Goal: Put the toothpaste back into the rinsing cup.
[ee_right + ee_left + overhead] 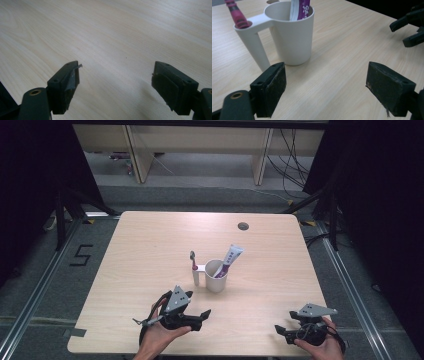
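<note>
Left tongs [325,87]: spread, nothing pinched, near cup [292,37]
Right tongs [115,86]: spread, held over bare tabletop [112,32]

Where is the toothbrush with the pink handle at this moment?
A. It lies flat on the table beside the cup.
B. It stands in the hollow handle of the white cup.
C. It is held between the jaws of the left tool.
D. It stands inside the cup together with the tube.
B: the toothbrush stands upright in the hole of the hollow handle of the white cup, outside the bowl that holds the tube.
</note>
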A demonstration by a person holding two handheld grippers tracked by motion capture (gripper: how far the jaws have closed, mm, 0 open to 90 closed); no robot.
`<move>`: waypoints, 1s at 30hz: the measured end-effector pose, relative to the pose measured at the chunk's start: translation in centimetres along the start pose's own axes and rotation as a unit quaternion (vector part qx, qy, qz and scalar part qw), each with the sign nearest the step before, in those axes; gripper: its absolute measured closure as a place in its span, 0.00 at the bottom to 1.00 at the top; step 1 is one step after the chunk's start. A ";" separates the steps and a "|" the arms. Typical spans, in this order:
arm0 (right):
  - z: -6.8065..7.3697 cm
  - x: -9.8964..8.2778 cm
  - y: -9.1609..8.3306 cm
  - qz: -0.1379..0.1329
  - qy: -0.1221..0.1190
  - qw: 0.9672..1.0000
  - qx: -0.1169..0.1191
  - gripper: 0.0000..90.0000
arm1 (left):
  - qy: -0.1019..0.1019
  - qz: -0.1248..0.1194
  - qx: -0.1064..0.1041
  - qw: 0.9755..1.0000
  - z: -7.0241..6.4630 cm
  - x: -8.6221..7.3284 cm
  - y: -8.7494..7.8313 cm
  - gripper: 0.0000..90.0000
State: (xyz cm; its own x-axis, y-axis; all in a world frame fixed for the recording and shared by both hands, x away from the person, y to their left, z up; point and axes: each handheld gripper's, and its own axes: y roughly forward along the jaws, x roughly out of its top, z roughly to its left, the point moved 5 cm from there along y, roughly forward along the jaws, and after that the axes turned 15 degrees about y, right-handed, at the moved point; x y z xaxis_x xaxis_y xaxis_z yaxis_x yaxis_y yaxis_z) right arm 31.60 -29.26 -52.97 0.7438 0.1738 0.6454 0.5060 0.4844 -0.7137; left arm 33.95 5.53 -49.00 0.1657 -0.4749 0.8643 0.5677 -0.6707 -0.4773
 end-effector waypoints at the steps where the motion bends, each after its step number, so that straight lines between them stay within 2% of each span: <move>1: 0.0 0.0 0.0 0.000 0.000 1.000 -0.003 0.24 | 0.003 0.005 0.003 1.000 0.0 -0.2 -0.2 0.18; 5: -0.1 0.0 0.0 0.000 -0.001 1.000 -0.008 0.24 | 0.006 0.008 0.008 1.000 0.0 -0.9 -0.5 0.18; 8: -0.1 0.0 0.0 0.005 -0.002 1.000 -0.002 0.24 | 0.006 0.013 0.015 1.000 0.2 -1.3 -1.1 0.18; 9: 0.2 -0.1 0.1 0.005 0.011 1.000 0.007 0.24 | 0.003 0.010 0.016 1.000 0.2 -1.4 -1.2 0.18; 11: 0.2 -0.1 0.1 0.005 0.013 1.000 0.006 0.24 | 0.005 0.011 0.019 1.000 0.3 -1.7 -1.5 0.18; 13: 0.1 -0.1 0.1 0.003 0.008 1.000 -0.001 0.24 | 0.002 0.011 0.023 1.000 0.2 -2.0 -1.7 0.18; 14: 0.0 0.0 0.0 0.000 -0.002 1.000 -0.005 0.24 | 0.008 0.016 0.026 0.999 0.1 -2.5 -1.9 0.18; 16: 0.3 -0.1 0.1 0.005 0.014 1.000 -0.005 0.24 | 0.010 0.019 0.024 0.999 0.0 -2.9 -2.0 0.18; 18: 0.5 -0.1 0.2 0.005 0.010 1.000 -0.002 0.25 | 0.012 0.025 0.027 0.999 -0.2 -3.4 -2.1 0.18; 19: 0.2 0.0 0.3 0.000 -0.012 1.000 -0.004 0.25 | 0.017 0.031 0.029 0.999 -0.2 -3.7 -2.2 0.18; 20: 0.5 0.0 0.3 0.004 0.004 1.000 0.001 0.25 | 0.020 0.037 0.029 0.999 -0.3 -4.0 -2.3 0.18; 21: 0.5 0.0 0.3 0.004 0.004 1.000 0.001 0.25 | 0.020 0.037 0.029 0.999 -0.3 -4.0 -2.3 0.18; 22: 0.3 0.0 0.3 -0.001 -0.014 1.000 -0.008 0.25 | 0.016 0.038 0.024 0.999 -0.5 -4.3 -2.4 0.18; 25: 0.4 -0.1 0.4 0.004 -0.012 1.000 -0.003 0.25 | 0.023 0.043 0.027 0.998 -0.7 -4.6 -2.7 0.18; 27: 0.5 -0.1 0.4 0.003 -0.007 1.000 -0.003 0.25 | 0.020 0.039 0.027 0.999 -0.9 -4.7 -2.7 0.18; 28: 0.3 0.0 0.3 -0.001 -0.014 1.000 -0.009 0.25 | 0.025 0.045 0.024 0.998 -0.9 -4.9 -2.8 0.18; 29: 0.7 -0.1 0.3 0.008 0.003 1.000 0.000 0.25 | 0.025 0.050 0.024 0.998 -1.1 -5.1 -3.0 0.18; 30: 0.6 -0.1 0.3 0.005 -0.008 1.000 -0.003 0.24 | 0.031 0.056 0.022 0.998 -1.0 -5.3 -3.1 0.18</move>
State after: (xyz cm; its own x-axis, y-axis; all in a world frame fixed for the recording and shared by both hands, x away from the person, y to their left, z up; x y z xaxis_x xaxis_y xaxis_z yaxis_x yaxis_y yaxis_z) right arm 31.47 -28.61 -53.10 0.7423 0.1921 0.6419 0.5010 0.4770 -0.7221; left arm 30.49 9.53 -52.26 0.1813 -0.5809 0.7935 0.5839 -0.5857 -0.5622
